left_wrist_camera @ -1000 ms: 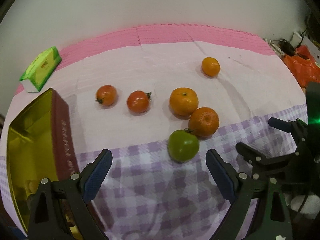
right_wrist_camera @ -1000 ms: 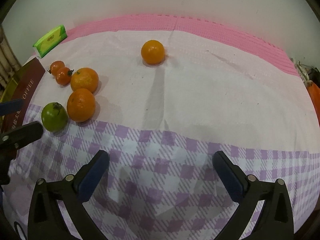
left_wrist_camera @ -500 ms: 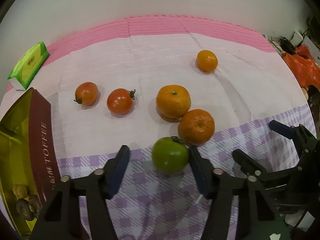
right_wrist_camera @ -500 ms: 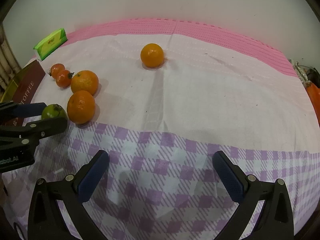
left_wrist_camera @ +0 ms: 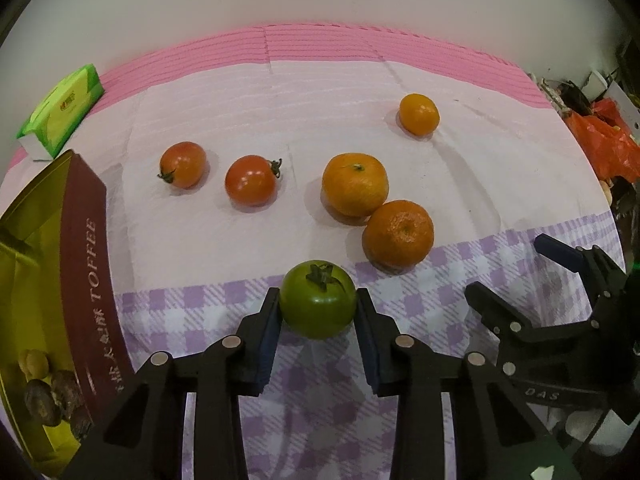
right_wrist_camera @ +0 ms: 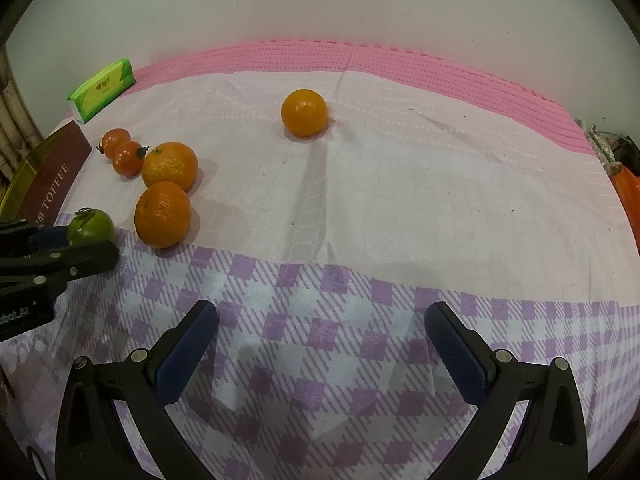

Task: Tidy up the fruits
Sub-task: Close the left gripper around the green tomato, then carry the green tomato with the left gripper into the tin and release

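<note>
My left gripper [left_wrist_camera: 318, 312] is shut on a green tomato [left_wrist_camera: 317, 299], which rests on the checked cloth; the tomato also shows in the right wrist view [right_wrist_camera: 90, 226]. Two oranges [left_wrist_camera: 355, 189] [left_wrist_camera: 398, 233] lie touching just beyond it. Two red tomatoes [left_wrist_camera: 251, 180] [left_wrist_camera: 183, 164] lie further left. A small orange [left_wrist_camera: 419, 114] sits alone at the far right, and it also shows in the right wrist view [right_wrist_camera: 304, 112]. My right gripper [right_wrist_camera: 322, 346] is open and empty above the checked cloth.
A gold and maroon toffee tin [left_wrist_camera: 86, 264] holding some sweets stands at the left. A green tissue pack [left_wrist_camera: 62, 110] lies at the far left. Orange bags and clutter [left_wrist_camera: 604, 144] sit off the table's right edge. A wall backs the table.
My left gripper moved forward and closed its fingers onto the green tomato. The right gripper has hardly moved and stays open.
</note>
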`<state>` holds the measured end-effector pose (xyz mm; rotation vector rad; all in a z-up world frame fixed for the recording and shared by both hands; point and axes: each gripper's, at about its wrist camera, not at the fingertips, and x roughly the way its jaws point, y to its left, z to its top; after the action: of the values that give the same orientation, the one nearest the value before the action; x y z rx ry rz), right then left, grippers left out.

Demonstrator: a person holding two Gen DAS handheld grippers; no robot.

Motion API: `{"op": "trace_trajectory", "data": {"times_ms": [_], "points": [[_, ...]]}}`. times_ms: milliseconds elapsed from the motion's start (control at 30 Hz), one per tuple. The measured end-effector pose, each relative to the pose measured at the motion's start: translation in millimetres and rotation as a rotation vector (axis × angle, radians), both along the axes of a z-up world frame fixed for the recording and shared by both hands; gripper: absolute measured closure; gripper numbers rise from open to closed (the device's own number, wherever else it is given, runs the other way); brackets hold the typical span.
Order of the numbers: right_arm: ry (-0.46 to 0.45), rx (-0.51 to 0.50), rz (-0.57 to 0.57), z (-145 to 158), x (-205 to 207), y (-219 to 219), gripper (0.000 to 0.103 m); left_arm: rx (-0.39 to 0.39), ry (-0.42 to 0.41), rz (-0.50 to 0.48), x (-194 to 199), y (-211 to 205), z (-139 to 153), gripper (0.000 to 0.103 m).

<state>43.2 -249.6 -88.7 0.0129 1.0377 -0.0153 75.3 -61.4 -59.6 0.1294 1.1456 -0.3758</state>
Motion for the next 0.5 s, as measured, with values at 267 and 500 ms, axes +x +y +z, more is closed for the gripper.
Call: {"op": "trace_trajectory", "data": {"times_ms": [267, 500], "points": [[-0.008, -0.001, -0.001, 0, -1, 0, 0.000, -0.008, -0.015, 0.031, -8, 17, 12, 0.071], [-0.014, -0.001, -0.005, 1, -2, 0, 0.000, -0.011, -0.057, 0.079, -15, 40, 34, 0.071]]}}
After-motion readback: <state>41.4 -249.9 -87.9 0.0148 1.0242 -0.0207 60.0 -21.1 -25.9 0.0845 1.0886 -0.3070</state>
